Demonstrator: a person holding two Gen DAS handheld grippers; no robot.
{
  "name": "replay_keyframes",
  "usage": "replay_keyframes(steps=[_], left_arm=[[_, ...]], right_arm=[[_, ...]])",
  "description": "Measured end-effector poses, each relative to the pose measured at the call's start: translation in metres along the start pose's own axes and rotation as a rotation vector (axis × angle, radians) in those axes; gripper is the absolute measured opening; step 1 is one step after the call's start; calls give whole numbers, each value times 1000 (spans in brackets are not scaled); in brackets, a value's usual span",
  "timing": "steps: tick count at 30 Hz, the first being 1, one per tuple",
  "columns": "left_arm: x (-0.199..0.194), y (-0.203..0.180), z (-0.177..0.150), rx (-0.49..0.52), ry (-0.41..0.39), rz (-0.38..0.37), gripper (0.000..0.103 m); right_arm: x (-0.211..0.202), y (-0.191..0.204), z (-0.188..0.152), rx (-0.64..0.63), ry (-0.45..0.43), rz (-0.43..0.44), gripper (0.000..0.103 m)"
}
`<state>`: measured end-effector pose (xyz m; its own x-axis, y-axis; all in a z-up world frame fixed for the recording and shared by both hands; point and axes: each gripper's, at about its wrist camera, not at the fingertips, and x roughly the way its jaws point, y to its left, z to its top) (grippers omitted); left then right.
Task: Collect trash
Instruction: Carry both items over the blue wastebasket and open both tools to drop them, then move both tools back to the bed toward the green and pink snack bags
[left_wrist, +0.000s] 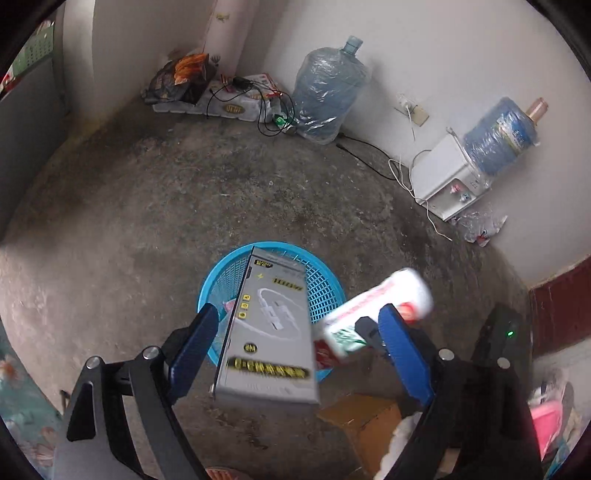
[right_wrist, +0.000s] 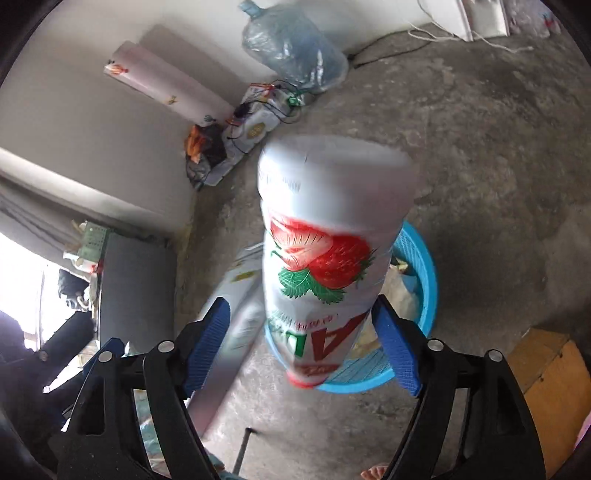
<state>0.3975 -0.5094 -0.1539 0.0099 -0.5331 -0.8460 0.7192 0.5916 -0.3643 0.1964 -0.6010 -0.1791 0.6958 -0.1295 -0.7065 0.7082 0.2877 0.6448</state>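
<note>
A blue mesh basket (left_wrist: 325, 291) stands on the concrete floor; it also shows in the right wrist view (right_wrist: 430, 280). My left gripper (left_wrist: 299, 325) is open, and a grey cable box (left_wrist: 269, 332), blurred, is between its fingers above the basket without touching either pad. My right gripper (right_wrist: 301, 317) is open, and a white strawberry-print bottle (right_wrist: 325, 258), blurred, is in the gap above the basket. The bottle (left_wrist: 376, 306) and the right gripper's body also show in the left wrist view. The grey box (right_wrist: 236, 317) shows left of the bottle in the right wrist view.
A cardboard box (left_wrist: 365, 424) sits near the basket. Two blue water jugs (left_wrist: 328, 92) and a white dispenser (left_wrist: 447, 184) stand by the wall with cables. A snack-bag pile (left_wrist: 181, 79) lies in the far corner. A grey cabinet (right_wrist: 136, 291) is at the left.
</note>
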Motion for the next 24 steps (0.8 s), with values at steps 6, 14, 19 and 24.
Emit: replay_keyframes(steps=[6, 14, 19, 24], left_arm=[[-6, 14, -15, -63, 8, -33, 86], [-120, 20, -36, -19, -162, -97, 86], [-224, 22, -69, 11, -312, -128, 86], [-332, 31, -128, 38, -438, -120, 86]], right_arm=[[12, -51, -14, 118, 40, -38, 76], [-44, -56, -57, 51, 28, -22, 76], [-86, -29, -93, -141, 15, -33, 76], [-144, 20, -128, -402, -52, 6, 85]])
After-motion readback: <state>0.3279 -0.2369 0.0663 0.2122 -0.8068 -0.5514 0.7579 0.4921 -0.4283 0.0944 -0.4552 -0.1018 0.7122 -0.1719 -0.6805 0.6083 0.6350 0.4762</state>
